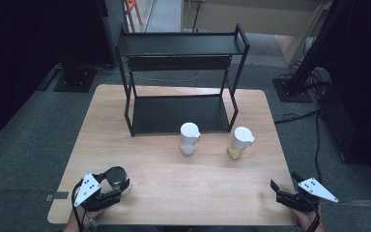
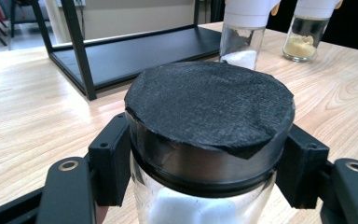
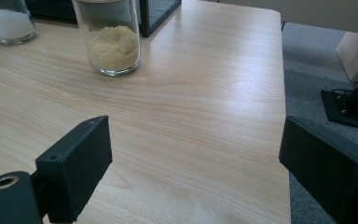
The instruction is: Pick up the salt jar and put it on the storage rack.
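Left gripper (image 2: 200, 177) is clamping the black-lidded jar (image 2: 205, 140) at the lid band, near the table's (image 1: 174, 193) front-left corner; right gripper (image 3: 191, 172) is hanging open over bare wood, holding nothing. Jar is looking like glass, part-filled with white grains: rigid, slick, breakable, probably top-heavy, so gripping the lid rim firmly seems safest.

Light wooden table (image 1: 174, 188) with a rack and three jars

A black two-tier rack (image 1: 178, 113) stands at the back; two white-capped jars (image 1: 190, 138) (image 1: 240, 142) stand before it, a black-lidded jar (image 1: 117, 180) near the front left.
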`<action>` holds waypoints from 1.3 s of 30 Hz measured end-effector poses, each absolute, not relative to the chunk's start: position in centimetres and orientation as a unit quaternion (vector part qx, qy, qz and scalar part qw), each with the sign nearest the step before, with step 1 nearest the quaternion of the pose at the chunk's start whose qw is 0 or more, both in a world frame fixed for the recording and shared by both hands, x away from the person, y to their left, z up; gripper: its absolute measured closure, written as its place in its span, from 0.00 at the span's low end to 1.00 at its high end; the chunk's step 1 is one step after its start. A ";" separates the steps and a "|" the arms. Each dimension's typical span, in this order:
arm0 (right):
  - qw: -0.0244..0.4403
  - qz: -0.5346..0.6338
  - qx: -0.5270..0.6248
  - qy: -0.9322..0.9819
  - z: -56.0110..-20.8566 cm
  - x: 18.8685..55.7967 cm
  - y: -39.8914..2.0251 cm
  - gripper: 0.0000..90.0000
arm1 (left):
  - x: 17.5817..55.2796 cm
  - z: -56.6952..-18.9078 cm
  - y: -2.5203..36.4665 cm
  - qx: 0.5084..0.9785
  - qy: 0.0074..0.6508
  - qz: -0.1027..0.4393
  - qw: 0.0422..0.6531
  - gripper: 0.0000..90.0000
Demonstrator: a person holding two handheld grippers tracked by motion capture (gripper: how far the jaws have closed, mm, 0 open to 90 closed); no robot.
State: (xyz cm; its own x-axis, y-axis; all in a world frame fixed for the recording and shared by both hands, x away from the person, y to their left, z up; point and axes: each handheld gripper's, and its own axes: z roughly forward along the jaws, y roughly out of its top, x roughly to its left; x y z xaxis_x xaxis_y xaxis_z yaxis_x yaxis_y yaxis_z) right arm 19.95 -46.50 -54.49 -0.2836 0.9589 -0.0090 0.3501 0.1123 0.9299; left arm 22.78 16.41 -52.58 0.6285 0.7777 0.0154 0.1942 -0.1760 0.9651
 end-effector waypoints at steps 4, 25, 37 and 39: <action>0.339 0.448 0.493 0.664 -54.5 20.0 -46.5 0.10 | 23.0 -52.4 16.1 0.710 0.358 0.263 0.546 0.35; 0.341 0.451 0.491 0.663 -54.5 19.8 -46.5 0.10 | 24.5 -51.3 13.2 0.688 0.388 0.282 0.545 0.36; 0.341 0.451 0.488 0.665 -54.5 19.8 -46.4 0.10 | 25.9 -50.3 10.4 0.683 0.389 0.295 0.543 0.36; 0.340 0.452 0.487 0.665 -54.5 19.8 -46.5 0.10 | 26.3 -50.3 9.8 0.680 0.393 0.295 0.544 0.36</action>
State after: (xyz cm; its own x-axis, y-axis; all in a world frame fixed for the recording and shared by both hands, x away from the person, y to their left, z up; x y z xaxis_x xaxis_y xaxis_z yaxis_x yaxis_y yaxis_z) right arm 19.80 -46.46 -54.48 -0.2931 0.9560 -0.0130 0.3411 0.1172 0.9327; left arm 26.25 9.82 -50.26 0.5177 0.8552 -0.0259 0.2131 -0.0996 0.9719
